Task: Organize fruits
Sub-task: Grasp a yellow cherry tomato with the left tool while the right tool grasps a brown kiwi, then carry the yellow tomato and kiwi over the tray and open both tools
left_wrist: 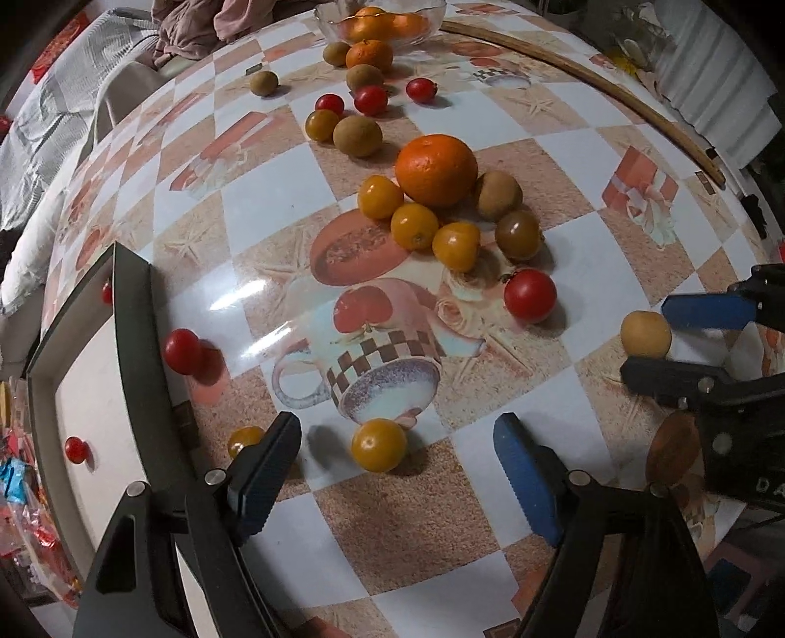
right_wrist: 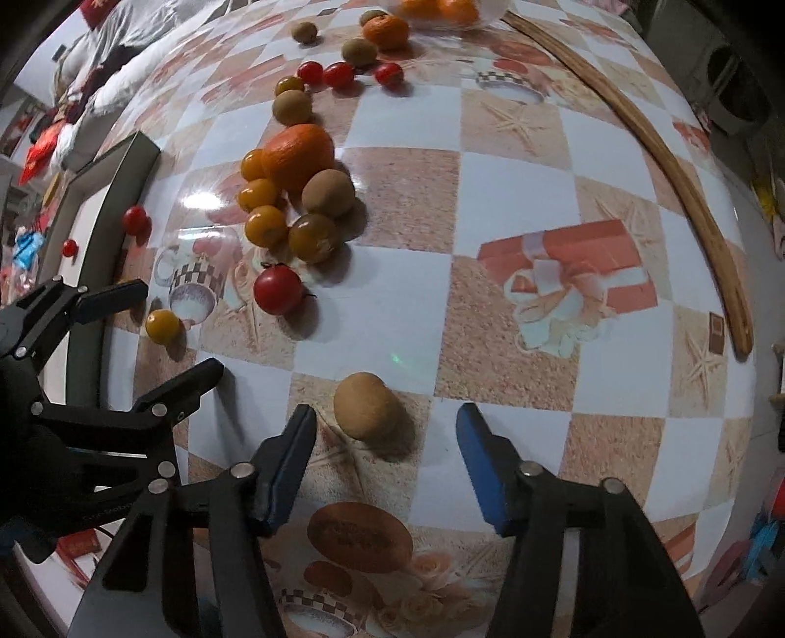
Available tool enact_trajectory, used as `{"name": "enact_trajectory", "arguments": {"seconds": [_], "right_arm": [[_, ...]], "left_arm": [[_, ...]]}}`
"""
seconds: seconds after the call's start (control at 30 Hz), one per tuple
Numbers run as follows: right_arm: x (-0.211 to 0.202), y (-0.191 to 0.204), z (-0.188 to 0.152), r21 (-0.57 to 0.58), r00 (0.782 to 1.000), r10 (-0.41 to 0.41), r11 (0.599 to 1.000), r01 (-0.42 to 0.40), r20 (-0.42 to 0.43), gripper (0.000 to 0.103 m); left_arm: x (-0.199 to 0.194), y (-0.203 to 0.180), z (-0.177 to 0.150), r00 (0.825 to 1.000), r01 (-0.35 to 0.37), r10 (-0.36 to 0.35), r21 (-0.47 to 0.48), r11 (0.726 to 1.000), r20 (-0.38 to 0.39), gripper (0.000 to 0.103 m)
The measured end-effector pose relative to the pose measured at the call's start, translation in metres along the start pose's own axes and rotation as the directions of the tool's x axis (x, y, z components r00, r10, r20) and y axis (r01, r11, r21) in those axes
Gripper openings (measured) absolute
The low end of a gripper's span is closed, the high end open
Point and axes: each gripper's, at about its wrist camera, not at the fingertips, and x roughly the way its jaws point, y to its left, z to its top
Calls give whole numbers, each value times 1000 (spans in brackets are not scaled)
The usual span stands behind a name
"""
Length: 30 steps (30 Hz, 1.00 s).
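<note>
**Both grippers down over loose fruit**

The table (left_wrist: 564,122) fills both views, its cloth a checkerboard of white and tan squares printed with cups and gift boxes. At its left edge sits the dark-framed tray (left_wrist: 132,314), white inside, and there are 2 small red tomatoes in it. At the far end, the glass bowl (left_wrist: 431,14) holds oranges.

Mid-table, a big orange (left_wrist: 435,169) anchors a cluster: 3 yellow tomatoes and a darker one crowd its near side, a kiwi (left_wrist: 498,194) touches its right. Just this side of them lies a lone red tomato (left_wrist: 530,294). Another red tomato (left_wrist: 182,351) rests just beside the tray frame.

Now the left gripper (left_wrist: 397,471), pointing down at the cloth, jaws wide, and a yellow tomato (left_wrist: 379,444) sits right between them, neither pad touching it. A second yellow one peeks out beside the left finger.

Over to the right gripper (right_wrist: 385,456): jaws partway open, straddling a tan kiwi (right_wrist: 365,405) on the cloth, a clear gap on each side, nothing gripped.
</note>
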Motion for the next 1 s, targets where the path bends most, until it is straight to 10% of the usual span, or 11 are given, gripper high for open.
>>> {"name": "enact_trajectory", "arguments": {"seconds": [0.13, 0.37, 1.0], "right_arm": [[0, 7, 0, -34, 1000, -16, 999, 16, -9, 28], [1, 13, 3, -6, 1000, 23, 1000, -23, -16, 28], [-28, 11, 34, 10, 996, 77, 997, -77, 38, 28]], "left_arm": [[-2, 0, 0, 997, 73, -73, -36, 997, -7, 57], [-9, 16, -7, 987, 161, -159, -102, 982, 26, 23], [-57, 80, -13, 952, 301, -274, -274, 913, 135, 23]]}}
